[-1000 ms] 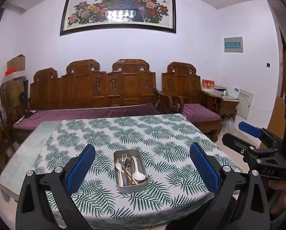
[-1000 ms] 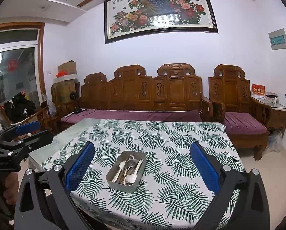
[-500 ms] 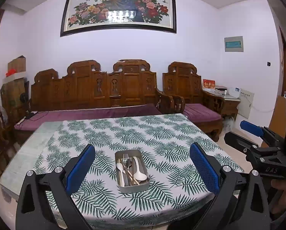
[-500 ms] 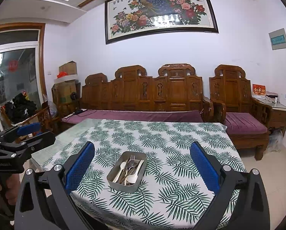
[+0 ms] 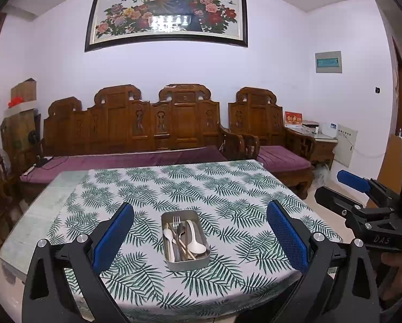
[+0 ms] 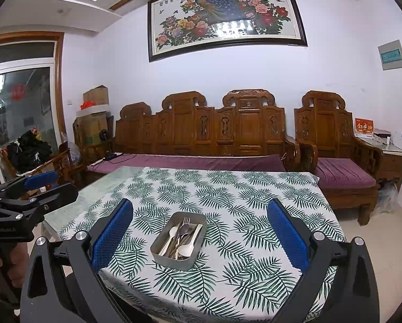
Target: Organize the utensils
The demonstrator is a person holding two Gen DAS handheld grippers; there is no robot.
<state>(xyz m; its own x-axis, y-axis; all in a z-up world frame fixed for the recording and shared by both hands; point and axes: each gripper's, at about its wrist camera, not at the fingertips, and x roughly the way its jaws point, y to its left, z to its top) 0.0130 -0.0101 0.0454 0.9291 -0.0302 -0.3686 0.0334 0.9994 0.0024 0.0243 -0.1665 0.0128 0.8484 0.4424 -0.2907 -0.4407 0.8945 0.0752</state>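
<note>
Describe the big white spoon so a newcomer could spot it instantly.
Find the table with the palm-leaf tablecloth; near its front edge sits a metal tray of utensils. The big white spoon lies along the tray's right side, its bowl the broadest there, wider than the small white spoon at left.

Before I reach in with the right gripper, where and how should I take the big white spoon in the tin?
Probably by the white spoon's handle, from above. Its bowl lies at the near end of the metal tin, and its handle runs to the far end beside the fork. The right gripper is open wide; narrow it first.
</note>
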